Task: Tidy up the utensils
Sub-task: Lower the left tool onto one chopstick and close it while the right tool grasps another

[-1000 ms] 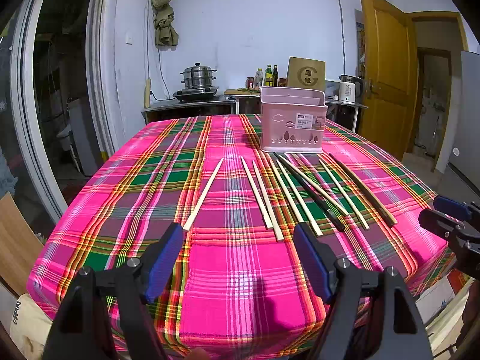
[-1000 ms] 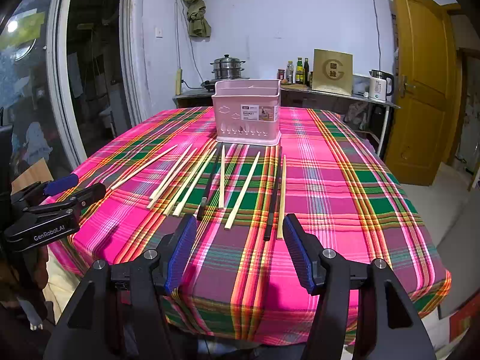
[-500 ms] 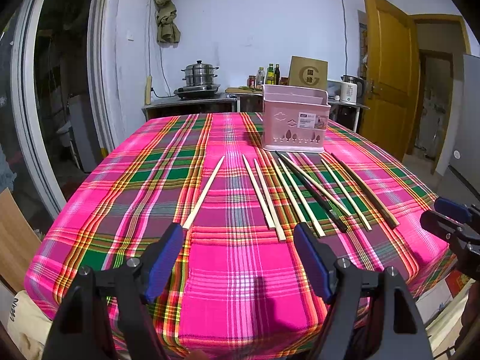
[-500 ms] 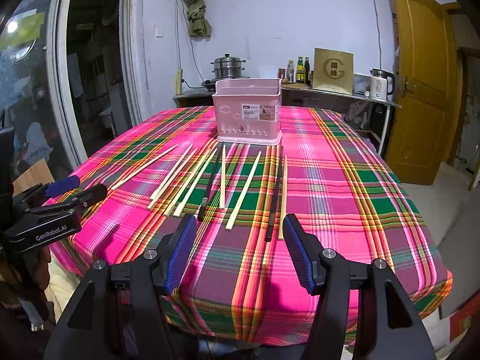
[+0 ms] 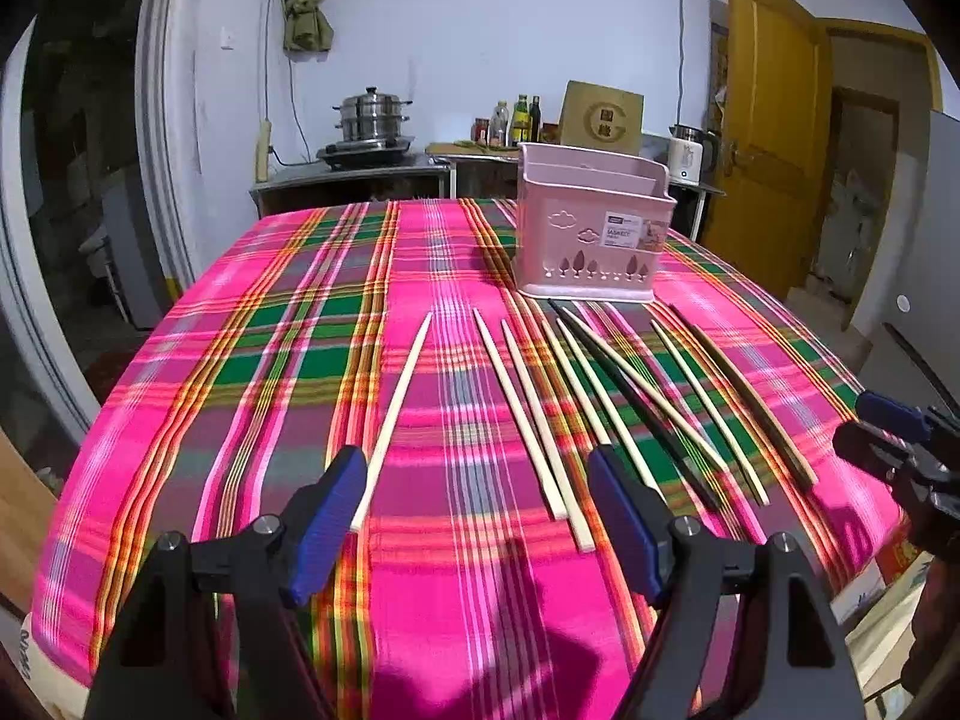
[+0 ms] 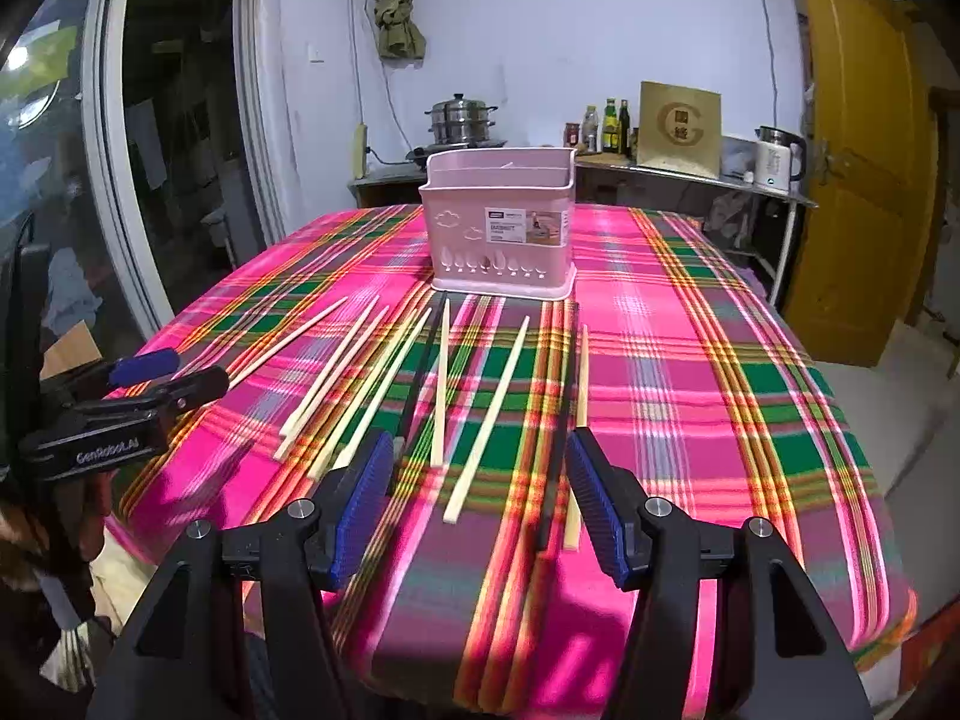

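Observation:
Several pale wooden chopsticks [image 5: 517, 408] [image 6: 487, 402] and dark ones [image 5: 636, 402] [image 6: 420, 372] lie fanned out on a pink plaid tablecloth [image 5: 288, 360] [image 6: 690, 396]. Behind them stands a pink utensil basket [image 5: 591, 240] [image 6: 501, 234] that looks empty from here. My left gripper [image 5: 477, 492] hovers open over the table's near edge, one lone chopstick [image 5: 396, 405] by its left finger. My right gripper [image 6: 480, 483] is open too, above the near ends of the chopsticks. Each gripper also shows at the edge of the other's view.
Behind the table a counter carries a steel steamer pot [image 5: 372, 117], bottles [image 5: 516, 120], a brown box [image 6: 678, 132] and a white kettle [image 6: 774, 159]. A yellow door [image 6: 864, 150] is at the right, a glass door frame [image 6: 114, 180] at the left.
Both grippers have moved slightly forward toward the chopsticks; both stay open. Nothing on the table has moved.

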